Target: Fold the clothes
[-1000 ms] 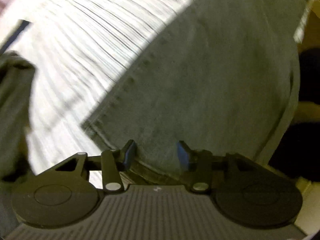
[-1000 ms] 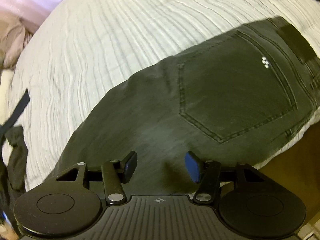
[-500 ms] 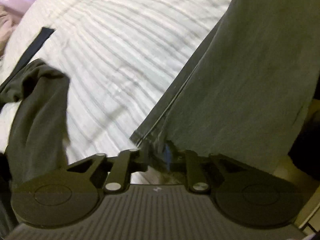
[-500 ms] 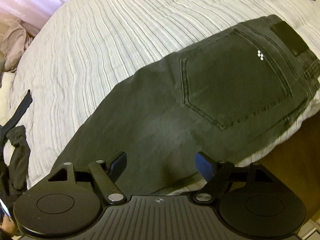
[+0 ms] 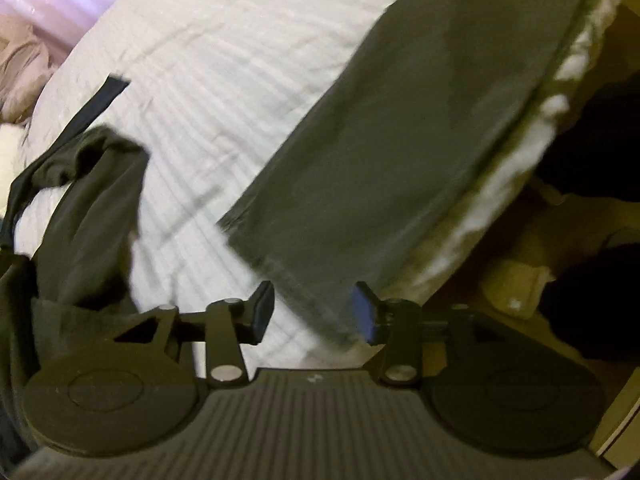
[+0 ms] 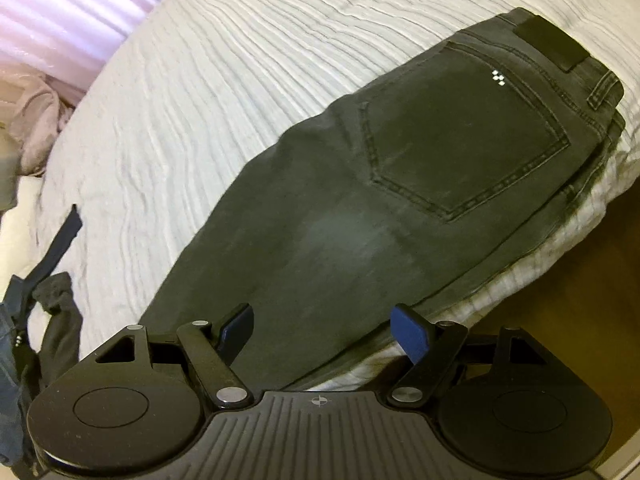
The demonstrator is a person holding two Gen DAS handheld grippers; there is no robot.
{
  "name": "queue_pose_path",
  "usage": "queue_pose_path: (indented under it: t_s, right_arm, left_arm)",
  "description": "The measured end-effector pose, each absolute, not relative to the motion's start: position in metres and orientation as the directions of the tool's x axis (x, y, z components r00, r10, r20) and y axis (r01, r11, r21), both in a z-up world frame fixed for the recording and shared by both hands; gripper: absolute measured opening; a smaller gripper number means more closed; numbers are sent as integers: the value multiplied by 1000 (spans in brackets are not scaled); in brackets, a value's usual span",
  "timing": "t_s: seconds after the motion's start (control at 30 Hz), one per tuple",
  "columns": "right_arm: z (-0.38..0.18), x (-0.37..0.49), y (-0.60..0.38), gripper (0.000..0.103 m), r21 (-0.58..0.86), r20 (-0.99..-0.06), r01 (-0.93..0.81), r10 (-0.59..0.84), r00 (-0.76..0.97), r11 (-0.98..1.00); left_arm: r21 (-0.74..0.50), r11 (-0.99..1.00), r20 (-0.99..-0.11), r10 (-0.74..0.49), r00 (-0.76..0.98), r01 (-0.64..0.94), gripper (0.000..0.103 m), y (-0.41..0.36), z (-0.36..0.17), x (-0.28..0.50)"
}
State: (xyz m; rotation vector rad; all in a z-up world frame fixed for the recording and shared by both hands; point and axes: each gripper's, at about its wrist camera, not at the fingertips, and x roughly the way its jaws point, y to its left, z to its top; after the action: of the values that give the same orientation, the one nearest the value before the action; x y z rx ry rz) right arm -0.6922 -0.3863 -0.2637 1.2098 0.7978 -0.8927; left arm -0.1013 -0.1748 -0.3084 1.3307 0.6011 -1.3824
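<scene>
Dark grey jeans (image 6: 400,200) lie flat and diagonal on the white ribbed bedspread (image 6: 240,80), back pocket up, waistband at the upper right. In the left wrist view the leg end (image 5: 400,160) runs down to its hem, which lies on the bed just ahead of my left gripper (image 5: 314,314). That gripper is open and holds nothing. My right gripper (image 6: 322,334) is open wide above the thigh part of the jeans, close to the bed's edge.
A second dark garment (image 5: 92,208) is bunched on the bed to the left, with a dark strap (image 5: 100,96) beside it. Pinkish fabric (image 6: 36,128) lies at the far left. The bed edge drops to a brown floor (image 6: 580,280) on the right.
My left gripper was shut on the hem half a second ago; it is now open and the hem lies flat. My right gripper opened wider and pulled back.
</scene>
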Motion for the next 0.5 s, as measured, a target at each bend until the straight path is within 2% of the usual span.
queue_pose_path:
  t_s: [0.17, 0.37, 0.4, 0.47, 0.5]
  right_arm:
    - [-262, -682, -367, 79, 402, -897, 899, -122, 424, 172]
    - [-269, -688, -362, 79, 328, -933, 920, -83, 352, 215]
    - [-269, -693, -365, 79, 323, -934, 924, -87, 345, 203]
    - [-270, -704, -371, 79, 314, -938, 933, -94, 333, 178]
    - [-270, -710, -375, 79, 311, -939, 936, -98, 329, 166]
  left_arm:
    - [288, -399, -912, -392, 122, 870, 43, -166, -318, -141]
    - [368, -519, -896, -420, 144, 772, 43, -177, -362, -186]
    - [382, -520, -895, -413, 166, 764, 40, -181, -369, -187]
    - [396, -511, -897, -391, 205, 763, 15, -189, -380, -185]
    - [396, -501, -901, -374, 220, 769, 8, -193, -383, -182]
